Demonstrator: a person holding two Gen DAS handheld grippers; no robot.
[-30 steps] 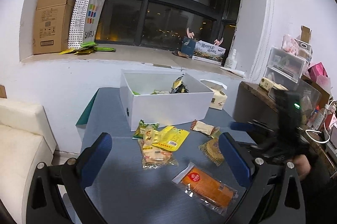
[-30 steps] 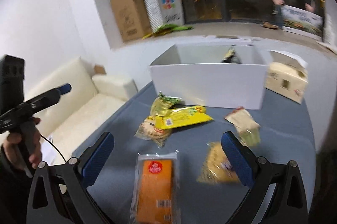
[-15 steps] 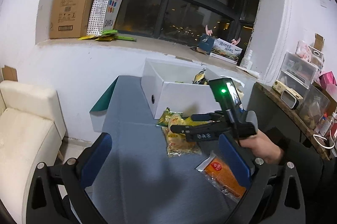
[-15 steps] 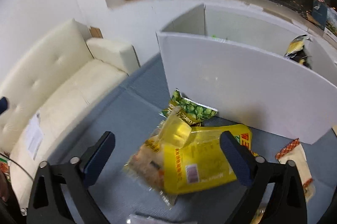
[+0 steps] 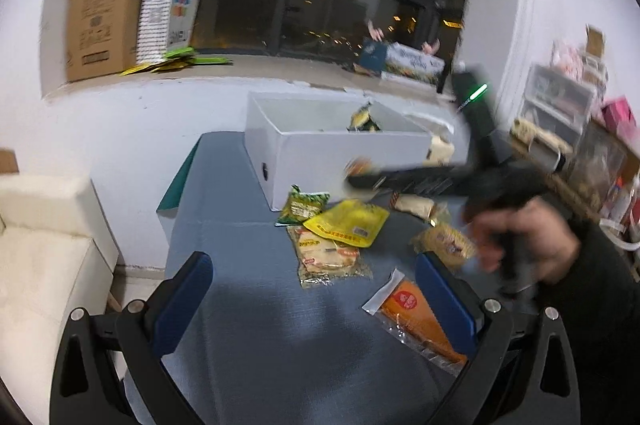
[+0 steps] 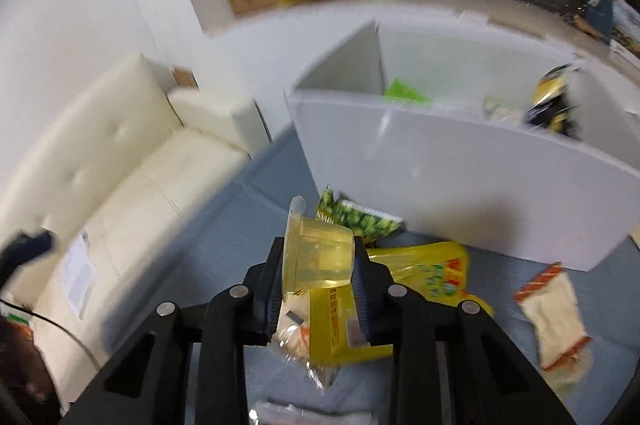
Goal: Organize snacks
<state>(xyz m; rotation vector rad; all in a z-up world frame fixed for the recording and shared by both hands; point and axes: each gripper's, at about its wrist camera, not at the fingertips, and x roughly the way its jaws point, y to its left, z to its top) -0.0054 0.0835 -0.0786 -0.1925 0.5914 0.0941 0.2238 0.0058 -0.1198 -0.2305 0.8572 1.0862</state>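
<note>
My right gripper [image 6: 318, 261] is shut on a yellow jelly cup [image 6: 318, 257] and holds it above the snack pile, short of the white box [image 6: 460, 161]. In the left wrist view the right gripper [image 5: 360, 177] shows blurred in front of the white box [image 5: 340, 161]. My left gripper [image 5: 312, 289] is open and empty above the blue-grey table [image 5: 248, 305]. On the table lie a yellow pouch [image 5: 348, 223], a green pea bag [image 5: 302, 209], a clear cracker pack [image 5: 326, 257], an orange pack [image 5: 416, 321] and a round biscuit pack [image 5: 444, 243].
The box holds a black-yellow bag [image 6: 550, 105] and a green packet [image 6: 404, 91]. A cream sofa [image 6: 100, 177] stands left of the table. A cardboard box [image 5: 104, 17] and a paper bag [image 5: 172, 5] sit on the window sill. Shelves with clutter [image 5: 580, 129] stand at the right.
My right gripper has shut on the jelly cup and lifted it off the pile toward the box. The left gripper has stayed open and shifted a little.
</note>
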